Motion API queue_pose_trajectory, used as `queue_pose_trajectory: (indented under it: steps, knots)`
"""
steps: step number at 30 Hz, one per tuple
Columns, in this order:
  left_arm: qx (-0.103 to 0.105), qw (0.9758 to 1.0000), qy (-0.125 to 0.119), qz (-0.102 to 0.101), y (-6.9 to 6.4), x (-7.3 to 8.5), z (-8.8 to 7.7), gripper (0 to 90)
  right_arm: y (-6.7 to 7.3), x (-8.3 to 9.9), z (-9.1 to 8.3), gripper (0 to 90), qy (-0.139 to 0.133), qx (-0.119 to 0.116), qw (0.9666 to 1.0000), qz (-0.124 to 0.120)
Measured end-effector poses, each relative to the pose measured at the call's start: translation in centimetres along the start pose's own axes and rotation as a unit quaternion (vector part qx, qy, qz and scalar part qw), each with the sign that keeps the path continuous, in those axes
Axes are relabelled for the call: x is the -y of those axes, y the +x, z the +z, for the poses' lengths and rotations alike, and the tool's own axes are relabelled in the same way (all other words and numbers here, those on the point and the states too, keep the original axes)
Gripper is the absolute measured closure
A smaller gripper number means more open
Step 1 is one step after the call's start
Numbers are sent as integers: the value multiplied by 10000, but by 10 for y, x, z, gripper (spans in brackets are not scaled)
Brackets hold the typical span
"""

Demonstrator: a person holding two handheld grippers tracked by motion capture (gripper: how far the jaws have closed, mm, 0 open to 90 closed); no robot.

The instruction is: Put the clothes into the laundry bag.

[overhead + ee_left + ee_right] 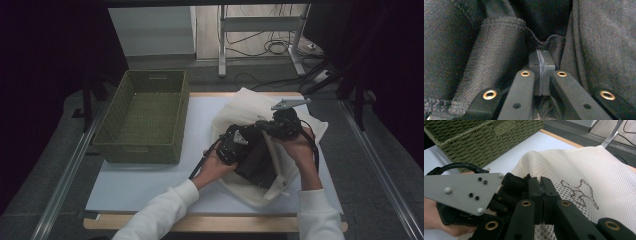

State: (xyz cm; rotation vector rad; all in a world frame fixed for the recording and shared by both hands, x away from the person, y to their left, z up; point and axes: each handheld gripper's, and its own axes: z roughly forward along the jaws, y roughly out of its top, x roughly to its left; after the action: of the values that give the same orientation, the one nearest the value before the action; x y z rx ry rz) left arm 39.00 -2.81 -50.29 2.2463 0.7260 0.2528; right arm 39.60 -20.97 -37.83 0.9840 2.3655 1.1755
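Two tongs work at a cream mesh laundry bag (305, 131) lying on the right half of the white tabletop (150, 182), near its front edge. The left tongs (239, 141) reach into the bag's mouth; the left gripper view has their jaws together on a hemmed fold of dark knitted garment (499, 57), with fabric crowding close on every side. The right tongs (280, 125) sit just beside them at the bag's upper lip, jaws pressed together on the cream mesh (the right gripper view has netting caught between the tips (543, 195), near a brown embroidered outline). A dark bundle (257, 165) lies in the open mouth of the bag, towards the front edge of the tabletop.

My reading is that the garment is being drawn out of the bag while the mesh is held back. To do it well, the right tongs should keep the lip lifted and taut, so the opening stays wide. The left tongs should pull along the bag's length rather than upward, so the knit does not snag the netting. A woven green rectangular basket (145, 117) stands at the left rear of the tabletop, well apart, and looks the likely destination.
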Motion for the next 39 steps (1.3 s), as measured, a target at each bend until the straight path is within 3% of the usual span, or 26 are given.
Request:
queue_pose_trajectory:
  steps: [10,11,14,17,23,26,30,32,34,36,37,39]
  knots:
    - [36,10000,-55,-35,1,-6,-1,900,-2,1,0,883,-18,5,10000,38]
    - [162,9996,-217,-119,1,-4,-10,900,-2,1,0,883,-25,7,10000,43]
    - [350,9983,-402,-215,1,-2,-22,900,-3,1,-1,883,-32,2,10000,61]
    - [700,9958,-552,-197,-1,2,-42,900,-4,1,-1,883,-33,10,10000,51]
    - [904,9928,-767,-142,-6,5,-66,900,-3,1,-2,883,-31,30,10000,55]
    - [1184,9889,-879,-168,-13,3,-74,900,-4,1,-2,882,-36,21,10000,54]
    - [1346,9874,-833,-61,-21,1,-72,900,-4,1,-2,882,-34,22,10000,54]
    - [1522,9857,-714,46,-30,-1,-63,900,-4,1,-2,882,-30,22,10000,62]
    - [1553,9856,-664,67,-33,-1,-59,900,-4,1,-2,882,-30,25,10000,64]
    - [1473,9879,-441,196,-39,1,-42,900,-4,1,-1,882,-28,25,10000,52]
    - [1473,9879,-441,196,-39,1,-42,900,-4,1,-1,882,-28,25,10000,52]
    - [1352,9902,-269,210,-40,3,-29,900,-3,1,-1,882,-25,26,10000,47]
